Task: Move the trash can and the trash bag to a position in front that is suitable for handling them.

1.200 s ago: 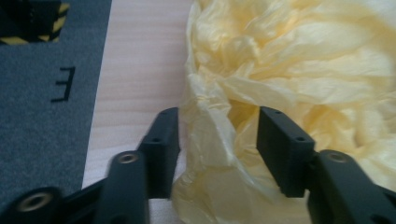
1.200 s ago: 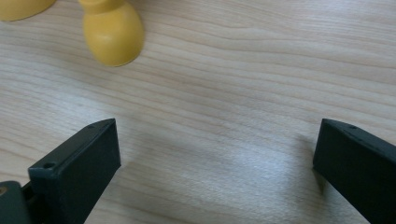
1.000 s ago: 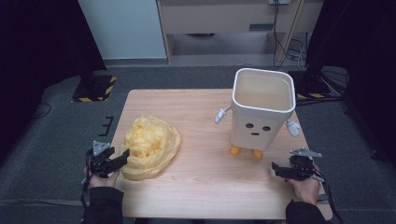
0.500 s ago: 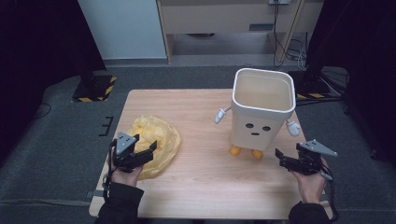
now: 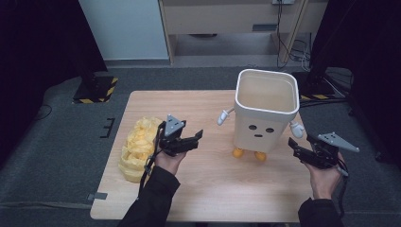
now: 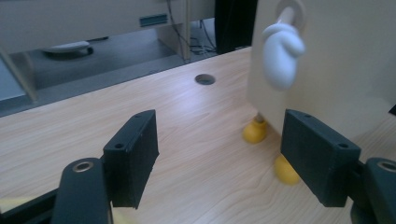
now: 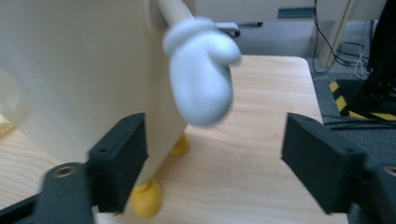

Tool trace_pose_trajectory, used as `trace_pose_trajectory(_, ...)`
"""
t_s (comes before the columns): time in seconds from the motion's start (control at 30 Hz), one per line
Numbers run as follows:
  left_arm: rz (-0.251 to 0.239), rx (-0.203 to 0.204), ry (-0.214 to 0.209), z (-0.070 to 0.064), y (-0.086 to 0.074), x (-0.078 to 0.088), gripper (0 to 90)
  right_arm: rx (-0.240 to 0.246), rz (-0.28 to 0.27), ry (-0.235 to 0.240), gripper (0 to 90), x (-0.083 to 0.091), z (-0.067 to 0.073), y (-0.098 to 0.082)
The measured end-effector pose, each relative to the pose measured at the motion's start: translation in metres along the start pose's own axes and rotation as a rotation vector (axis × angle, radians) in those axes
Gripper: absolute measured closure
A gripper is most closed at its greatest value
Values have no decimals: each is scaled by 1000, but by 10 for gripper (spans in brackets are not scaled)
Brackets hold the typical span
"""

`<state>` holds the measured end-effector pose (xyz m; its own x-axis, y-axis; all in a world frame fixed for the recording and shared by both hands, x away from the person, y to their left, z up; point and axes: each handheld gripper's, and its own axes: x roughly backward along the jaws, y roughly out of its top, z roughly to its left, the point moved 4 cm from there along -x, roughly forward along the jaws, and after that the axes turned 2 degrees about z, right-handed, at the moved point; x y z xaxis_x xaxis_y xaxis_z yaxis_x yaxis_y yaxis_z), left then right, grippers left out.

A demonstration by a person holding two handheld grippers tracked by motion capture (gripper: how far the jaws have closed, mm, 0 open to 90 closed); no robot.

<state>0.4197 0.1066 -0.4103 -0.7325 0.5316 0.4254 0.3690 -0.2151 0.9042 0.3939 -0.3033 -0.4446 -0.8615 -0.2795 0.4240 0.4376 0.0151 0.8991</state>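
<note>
Between the yellow bag and the bin, we are holding the left claw above the tabletop, its jaws standing apart with nothing between them. In the left gripper view the pads are framing bare wood, with the bin's white mitten and yellow feet just ahead. At the bin's other side we are holding the right claw, jaws apart and gripping nothing; they have just been closing partway. In the right gripper view, the bin's other mitten is hanging above and ahead of the gap, not touched by either pad.

The bin, a cream box with a face, two stick arms and yellow feet, is standing upright on the right half of the tabletop, open top showing an empty inside. The crumpled yellow bag is lying near the left edge, just behind the left hand. The right hand is hovering off the tabletop's right edge.
</note>
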Motion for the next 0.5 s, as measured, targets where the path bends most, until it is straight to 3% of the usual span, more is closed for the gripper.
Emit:
trace_pose_trajectory(0.07, 2, 6, -37, -11, 6, -15, 295, -1, -6, 22, 304, -2, 3, 6)
trace_pose_trajectory(0.17, 8, 5, -53, -16, 10, -24, 315, 9, -4, 36, 351, -5, 6, 13)
trace_pose_trajectory(0.3, 20, 2, -72, -23, 16, -38, 337, 37, 2, 37, 426, -10, 8, 20)
trace_pose_trajectory(0.5, 27, 5, -97, -30, 24, -52, 405, 27, 17, 23, 527, -14, 6, 24)
